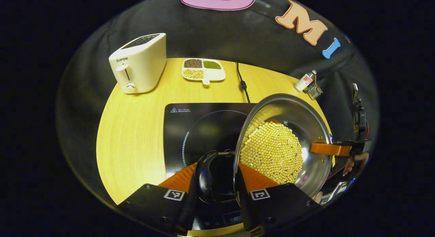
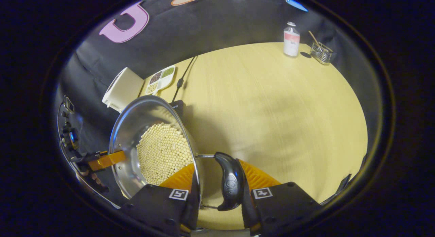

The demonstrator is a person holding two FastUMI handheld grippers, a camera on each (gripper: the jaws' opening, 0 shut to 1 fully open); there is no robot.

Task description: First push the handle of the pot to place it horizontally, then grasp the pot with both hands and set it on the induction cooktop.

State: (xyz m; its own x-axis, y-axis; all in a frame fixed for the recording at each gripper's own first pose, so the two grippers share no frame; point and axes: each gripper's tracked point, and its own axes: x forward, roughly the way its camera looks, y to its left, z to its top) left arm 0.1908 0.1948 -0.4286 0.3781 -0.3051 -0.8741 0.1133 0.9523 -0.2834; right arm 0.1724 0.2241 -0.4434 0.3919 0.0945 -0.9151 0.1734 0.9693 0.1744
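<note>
Left tool (image 1: 217,192) at 6 o'clock in left gripper view, fingers pinching the pot's black side handle (image 1: 212,175); the pot (image 1: 306,124), steel w/ pale round beads inside, sits at 3–4 o'clock of that view, over the induction cooktop (image 1: 200,128), tilted toward the camera; whether it touches the glass can't be told. Right tool (image 2: 217,192) at 6 o'clock in right gripper view, clamped on the opposite black handle (image 2: 231,182), pot rim to its 9 o'clock. Across the pot in each view the other tool meets the rim. Farther out on the yellow surface (image 1: 136,128): white toaster (image 1: 139,63) at 11 o'clock, divided dish of grains (image 1: 203,69) at 12, black cord (image 1: 242,82) beside it, bottle (image 1: 305,81) & small wire basket (image 1: 314,91) at 2 o'clock.
</note>
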